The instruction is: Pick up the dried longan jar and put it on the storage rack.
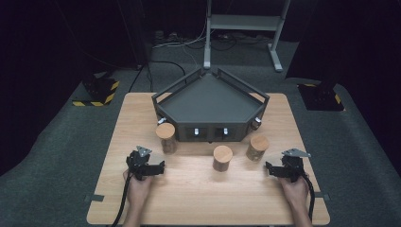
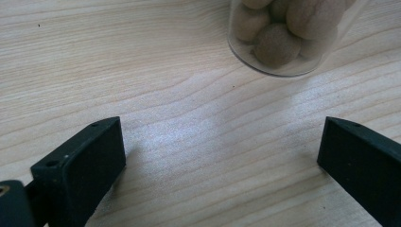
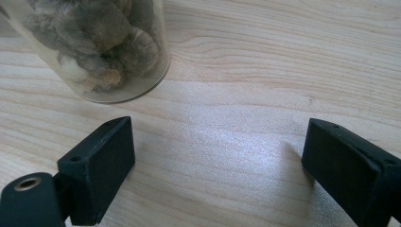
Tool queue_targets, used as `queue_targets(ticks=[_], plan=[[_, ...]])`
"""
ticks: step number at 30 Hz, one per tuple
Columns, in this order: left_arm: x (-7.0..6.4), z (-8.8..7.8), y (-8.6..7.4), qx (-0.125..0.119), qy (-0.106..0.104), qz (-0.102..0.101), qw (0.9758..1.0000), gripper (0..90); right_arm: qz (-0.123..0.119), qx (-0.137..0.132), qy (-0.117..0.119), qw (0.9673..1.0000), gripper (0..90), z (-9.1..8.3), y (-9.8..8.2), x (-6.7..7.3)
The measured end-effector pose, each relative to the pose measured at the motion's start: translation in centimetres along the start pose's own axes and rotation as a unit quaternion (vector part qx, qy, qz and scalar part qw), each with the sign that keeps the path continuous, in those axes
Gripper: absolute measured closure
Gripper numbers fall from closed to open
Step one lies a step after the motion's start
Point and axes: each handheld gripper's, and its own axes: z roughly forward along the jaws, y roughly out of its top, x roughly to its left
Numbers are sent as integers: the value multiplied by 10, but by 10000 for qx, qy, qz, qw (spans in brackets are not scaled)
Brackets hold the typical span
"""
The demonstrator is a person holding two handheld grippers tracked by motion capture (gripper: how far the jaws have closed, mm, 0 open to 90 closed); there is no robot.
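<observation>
High view overhead, facing forward; tongs views close, down at shared table (image 1: 198, 189).

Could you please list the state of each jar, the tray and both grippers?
Left cork-lidded glass jar: upright, lidded, filled.
Middle cork-lidded glass jar: upright, lidded.
Right cork-lidded glass jar: upright, lidded, filled.
Dark grey angular tray: empty.
Left gripper: open, holding nothing.
Right gripper: open, holding nothing.

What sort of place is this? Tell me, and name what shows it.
Probably a lab or recording studio set up for manipulation trials: a lone wooden table on grey carpet amid dark surroundings, hazard-striped floor bases, and a hand-held gripper with a trailing cable.
</observation>
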Motion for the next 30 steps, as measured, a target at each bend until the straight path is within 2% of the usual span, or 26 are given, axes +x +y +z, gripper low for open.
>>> queue_targets(ticks=[15, 30], plan=[[-4, -2, -2, -27, 99, -118, 9999, 39, 2, 0, 4, 10000, 101, 0, 0, 0], [-4, -2, -2, -28, 104, -123, 9999, 39, 0, 1, 0, 10000, 101, 0, 0, 0]])
